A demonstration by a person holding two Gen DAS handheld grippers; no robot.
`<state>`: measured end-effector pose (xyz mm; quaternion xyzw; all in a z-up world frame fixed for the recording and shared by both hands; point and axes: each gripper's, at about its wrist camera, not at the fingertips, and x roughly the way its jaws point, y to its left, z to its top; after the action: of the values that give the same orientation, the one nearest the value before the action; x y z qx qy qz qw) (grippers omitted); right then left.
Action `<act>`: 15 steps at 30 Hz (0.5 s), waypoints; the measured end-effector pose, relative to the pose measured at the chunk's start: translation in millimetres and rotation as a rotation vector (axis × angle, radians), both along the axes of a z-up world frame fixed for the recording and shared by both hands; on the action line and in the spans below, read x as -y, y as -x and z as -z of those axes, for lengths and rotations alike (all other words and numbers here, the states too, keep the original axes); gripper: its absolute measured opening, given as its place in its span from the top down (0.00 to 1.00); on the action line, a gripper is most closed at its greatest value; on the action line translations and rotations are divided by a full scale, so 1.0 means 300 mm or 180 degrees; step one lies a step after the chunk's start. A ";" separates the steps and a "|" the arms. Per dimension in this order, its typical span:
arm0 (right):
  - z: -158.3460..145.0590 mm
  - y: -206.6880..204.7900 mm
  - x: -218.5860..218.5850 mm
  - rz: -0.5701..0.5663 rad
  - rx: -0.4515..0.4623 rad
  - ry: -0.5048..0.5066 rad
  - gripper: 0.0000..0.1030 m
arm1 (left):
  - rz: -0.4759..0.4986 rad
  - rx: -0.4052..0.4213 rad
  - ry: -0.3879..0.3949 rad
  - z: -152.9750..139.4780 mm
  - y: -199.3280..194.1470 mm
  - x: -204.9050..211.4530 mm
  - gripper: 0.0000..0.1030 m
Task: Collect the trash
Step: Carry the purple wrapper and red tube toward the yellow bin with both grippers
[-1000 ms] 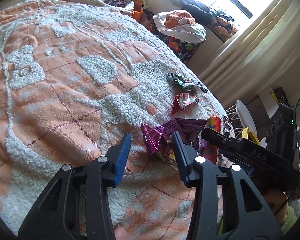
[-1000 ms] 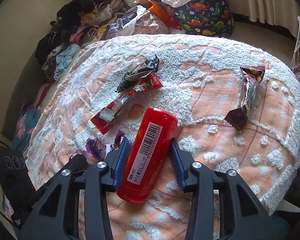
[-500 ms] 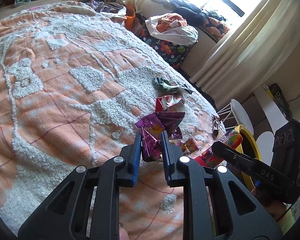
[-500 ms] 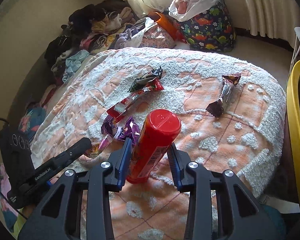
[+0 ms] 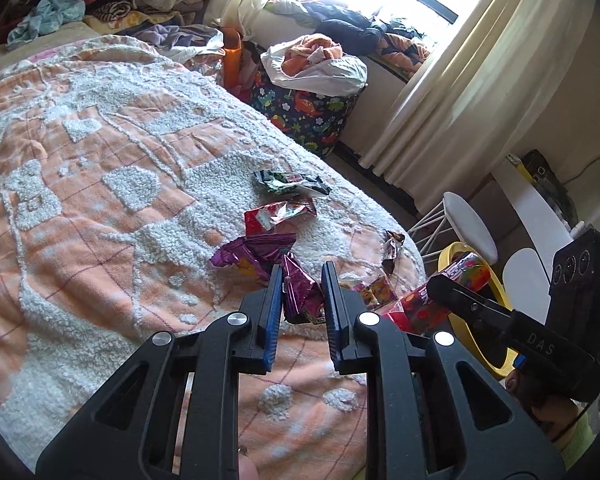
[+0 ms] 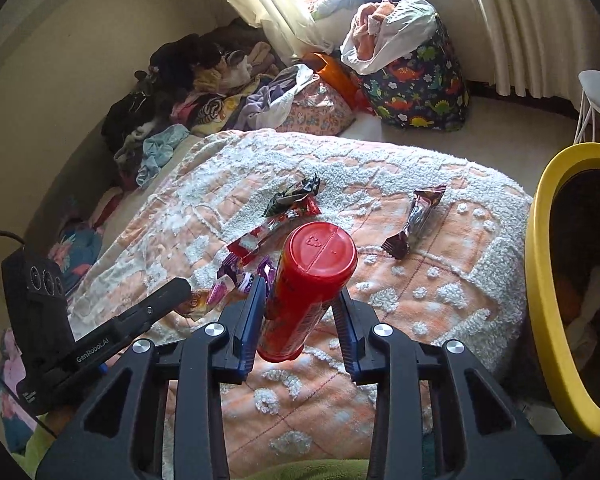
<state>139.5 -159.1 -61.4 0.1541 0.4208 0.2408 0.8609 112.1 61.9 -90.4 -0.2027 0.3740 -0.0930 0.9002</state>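
My left gripper (image 5: 302, 276) is shut on a crumpled purple foil wrapper (image 5: 300, 296) and holds it just above the orange-and-white bedspread (image 5: 100, 200). My right gripper (image 6: 300, 286) carries a red snack tube (image 6: 312, 264) off the bed, lid end forward. Its jaws are closing with the tube pressed between the pads. A red wrapper (image 5: 278, 214), a green-black wrapper (image 5: 288, 182), a brown wrapper (image 6: 418, 216) and a small orange wrapper (image 5: 370, 286) lie on the bed. A yellow-rimmed bin (image 6: 540, 280) stands at the bed's right edge.
A dinosaur-print bag (image 6: 420, 92) stuffed with laundry stands on the floor beyond the bed, under curtains. Clothes are heaped along the far wall (image 6: 204, 80). A white wire-legged stool (image 5: 466, 224) stands by the bin.
The left jaws shut on the purple wrapper and raised it. The right gripper lifted the red tube off the bedspread and tipped it up; the yellow bin came into its view.
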 end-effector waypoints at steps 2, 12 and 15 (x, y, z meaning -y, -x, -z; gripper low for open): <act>-0.018 0.005 0.028 0.0030 0.0029 -0.0030 0.69 | 0.0021 0.0024 -0.0012 -0.011 0.000 0.020 0.87; -0.081 0.040 0.151 0.0191 0.0129 -0.0130 0.69 | 0.0176 0.0143 -0.0102 -0.066 0.006 0.130 0.87; -0.097 0.053 0.186 0.0230 0.0159 -0.0154 0.70 | 0.0217 0.0165 -0.0124 -0.078 0.008 0.161 0.87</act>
<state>123.8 -214.9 -32.3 0.1840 0.3873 0.2235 0.8753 109.7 13.7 -67.0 -0.1697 0.3590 -0.1216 0.9097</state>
